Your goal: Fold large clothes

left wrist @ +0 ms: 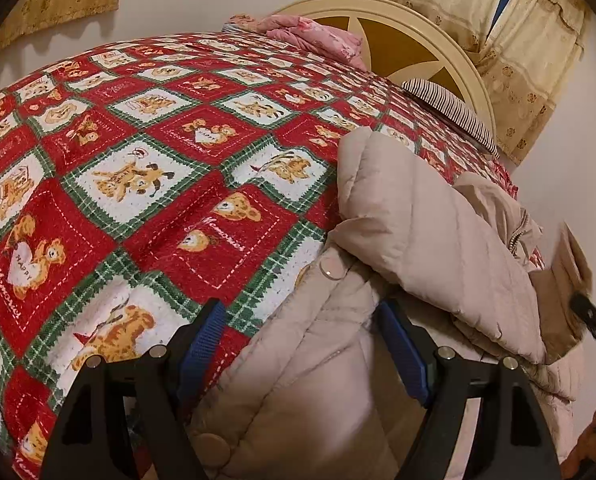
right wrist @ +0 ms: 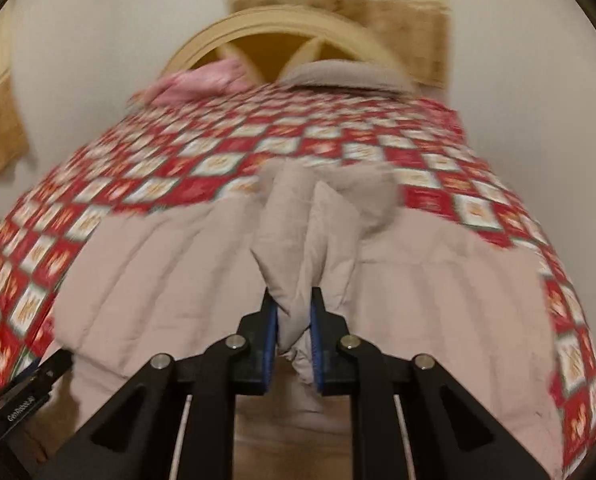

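A beige quilted puffer jacket lies on the near edge of a bed, one padded part folded over on top of the body. My left gripper stands open over the jacket's snap-button edge; fabric lies between its blue pads without being pinched. In the blurred right wrist view the jacket spreads wide across the bed. My right gripper is shut on a bunched fold of jacket fabric that rises from the middle of the garment.
The bed carries a red, white and green teddy-bear quilt. By the cream round headboard lie a pink cloth and a striped pillow. Cream curtains hang on the wall behind.
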`<state>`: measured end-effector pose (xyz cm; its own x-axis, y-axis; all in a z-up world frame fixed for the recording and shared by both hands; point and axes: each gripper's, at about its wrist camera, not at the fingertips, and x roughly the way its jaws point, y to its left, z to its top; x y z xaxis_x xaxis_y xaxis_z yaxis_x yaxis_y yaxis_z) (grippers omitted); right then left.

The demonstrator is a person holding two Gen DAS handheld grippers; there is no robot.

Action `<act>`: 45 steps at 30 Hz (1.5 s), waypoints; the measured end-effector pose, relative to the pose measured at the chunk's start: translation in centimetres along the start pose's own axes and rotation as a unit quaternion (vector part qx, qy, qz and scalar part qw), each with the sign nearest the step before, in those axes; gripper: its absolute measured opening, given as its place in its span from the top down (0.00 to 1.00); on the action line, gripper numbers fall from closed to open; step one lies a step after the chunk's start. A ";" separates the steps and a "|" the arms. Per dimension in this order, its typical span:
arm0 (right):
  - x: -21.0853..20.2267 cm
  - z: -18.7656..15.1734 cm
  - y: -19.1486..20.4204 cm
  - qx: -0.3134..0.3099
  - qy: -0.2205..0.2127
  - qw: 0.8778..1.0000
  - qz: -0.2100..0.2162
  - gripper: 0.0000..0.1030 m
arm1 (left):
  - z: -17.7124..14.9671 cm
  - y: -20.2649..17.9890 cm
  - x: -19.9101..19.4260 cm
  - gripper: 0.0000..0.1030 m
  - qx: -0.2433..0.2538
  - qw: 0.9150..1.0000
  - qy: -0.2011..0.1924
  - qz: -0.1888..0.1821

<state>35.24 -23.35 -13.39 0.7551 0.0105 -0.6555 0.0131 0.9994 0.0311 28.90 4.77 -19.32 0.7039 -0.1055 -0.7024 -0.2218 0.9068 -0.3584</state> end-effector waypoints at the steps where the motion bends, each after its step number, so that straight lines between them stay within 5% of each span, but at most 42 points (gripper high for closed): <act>1: -0.3 -0.3 -1.1 0.016 -0.001 1.000 -0.009 0.84 | 0.0 -0.1 0.0 0.23 0.000 1.000 0.000 0.000; 5: 1.3 -2.9 -6.2 0.106 0.044 0.993 -0.019 0.81 | -0.1 -0.1 0.0 0.23 0.003 1.000 0.000 0.003; 9: 1.8 -5.6 -8.8 0.158 0.081 0.984 -0.007 0.61 | -0.1 -0.1 0.1 0.23 0.004 1.000 0.000 0.003; 11: 0.2 -5.9 -10.0 0.182 0.074 0.980 -0.005 0.55 | -0.1 -0.1 0.1 0.23 0.004 1.000 0.000 0.004; 14: -3.6 -5.9 -10.6 0.193 0.021 0.979 -0.068 0.49 | -0.1 -0.1 0.1 0.23 0.005 1.000 0.000 0.005; 17: -5.8 -4.6 -10.3 0.176 -0.029 0.981 -0.075 0.49 | -0.2 -0.3 0.0 0.23 0.011 1.000 -0.001 0.013; 20: -5.1 -2.3 -8.3 0.122 -0.032 0.991 -0.048 0.54 | -0.2 -0.3 -0.3 0.23 0.012 1.000 -0.006 0.019; 22: -3.0 -1.1 -7.1 0.088 -0.010 0.996 -0.024 0.78 | 0.0 -0.1 -0.7 0.23 0.009 1.000 -0.009 0.019; 23: -1.4 -0.8 -6.4 0.073 0.011 0.997 -0.025 0.79 | 0.1 -0.2 -1.0 0.23 0.011 1.000 -0.008 0.018; 28: 4.1 -3.8 -5.9 0.076 0.129 0.989 0.000 0.76 | 1.4 -2.2 -3.9 0.23 0.062 0.996 -0.059 0.030; 34: 2.4 -5.9 -4.6 0.020 0.125 0.992 -0.022 0.76 | 5.1 -6.9 -1.8 0.23 0.123 0.990 -0.056 0.046; 38: 2.0 -6.5 -5.5 0.029 0.122 0.992 -0.009 0.76 | 4.0 -7.3 3.6 0.23 0.159 0.979 -0.008 0.129; 40: 2.3 -6.3 -5.7 0.034 0.121 0.992 -0.006 0.76 | 2.8 -6.0 5.6 0.22 0.151 0.981 0.027 0.120; 45: 2.7 -6.4 -5.0 0.019 0.114 0.993 -0.020 0.76 | 2.7 -5.3 6.2 0.14 0.143 0.981 0.023 0.127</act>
<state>32.99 -28.15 -20.13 0.5856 -0.0183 -0.8104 0.0678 0.9973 0.0265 36.25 0.43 -20.10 0.6175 0.1274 -0.7762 -0.1844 0.9827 0.0146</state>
